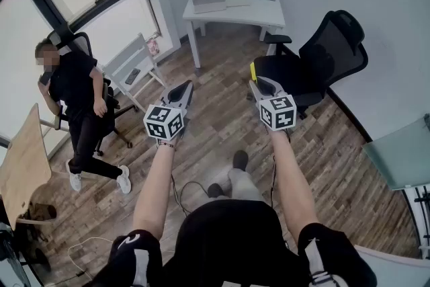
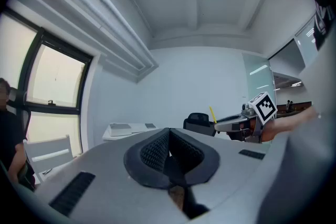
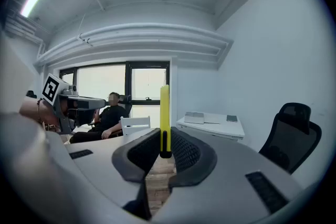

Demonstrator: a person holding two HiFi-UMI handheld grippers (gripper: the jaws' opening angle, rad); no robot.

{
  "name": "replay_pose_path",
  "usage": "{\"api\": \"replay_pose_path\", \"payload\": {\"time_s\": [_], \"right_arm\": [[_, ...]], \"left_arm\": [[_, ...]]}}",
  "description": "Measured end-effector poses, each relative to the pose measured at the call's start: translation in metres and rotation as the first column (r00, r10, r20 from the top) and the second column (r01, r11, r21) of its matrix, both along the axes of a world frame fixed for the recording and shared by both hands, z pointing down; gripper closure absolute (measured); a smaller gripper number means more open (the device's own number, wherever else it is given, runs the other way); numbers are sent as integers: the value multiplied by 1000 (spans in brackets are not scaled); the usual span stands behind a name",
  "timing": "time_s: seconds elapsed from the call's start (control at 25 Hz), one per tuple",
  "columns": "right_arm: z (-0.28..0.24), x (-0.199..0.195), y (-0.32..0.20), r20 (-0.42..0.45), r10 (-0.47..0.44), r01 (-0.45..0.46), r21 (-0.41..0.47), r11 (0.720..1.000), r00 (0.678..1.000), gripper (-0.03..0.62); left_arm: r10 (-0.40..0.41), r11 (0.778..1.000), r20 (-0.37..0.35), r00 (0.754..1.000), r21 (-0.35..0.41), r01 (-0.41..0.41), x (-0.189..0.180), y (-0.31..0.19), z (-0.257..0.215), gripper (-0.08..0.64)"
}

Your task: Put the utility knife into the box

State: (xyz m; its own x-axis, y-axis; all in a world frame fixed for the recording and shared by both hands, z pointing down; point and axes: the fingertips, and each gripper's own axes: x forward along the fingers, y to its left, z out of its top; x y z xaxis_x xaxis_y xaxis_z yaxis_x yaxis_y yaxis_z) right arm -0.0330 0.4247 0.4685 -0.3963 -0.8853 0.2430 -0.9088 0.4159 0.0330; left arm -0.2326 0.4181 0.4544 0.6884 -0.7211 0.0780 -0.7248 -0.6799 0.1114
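A yellow utility knife (image 3: 165, 113) stands upright between the pads of my right gripper (image 3: 165, 145), which is shut on its lower end. In the head view the knife (image 1: 252, 70) sticks up from the right gripper (image 1: 254, 81), held in the air above the wooden floor. My left gripper (image 1: 187, 86) hangs beside it at the same height; its jaws (image 2: 169, 136) are shut with nothing between them. A flat grey box (image 1: 209, 1) lies on the white table (image 1: 252, 10) far ahead, and the same box (image 3: 194, 117) shows in the right gripper view.
A black office chair (image 1: 316, 67) stands just right of the right gripper. A seated person (image 1: 77, 101) is at the left, next to a white chair (image 1: 134, 67). A wooden tabletop (image 1: 23, 161) sits at the far left, and cables (image 1: 185, 188) run across the floor.
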Motion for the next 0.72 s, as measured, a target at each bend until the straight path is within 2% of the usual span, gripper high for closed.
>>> {"api": "replay_pose_path", "payload": {"time_s": [0.28, 0.72], "right_arm": [[8, 6, -26, 4, -4, 4, -1, 1000, 1000, 520], [2, 32, -122, 7, -13, 13, 19, 1000, 1000, 519]], "left_arm": [[5, 1000, 7, 1000, -9, -5, 6, -24, 11, 534], [8, 1000, 35, 999, 3, -8, 34, -114, 7, 534]]}}
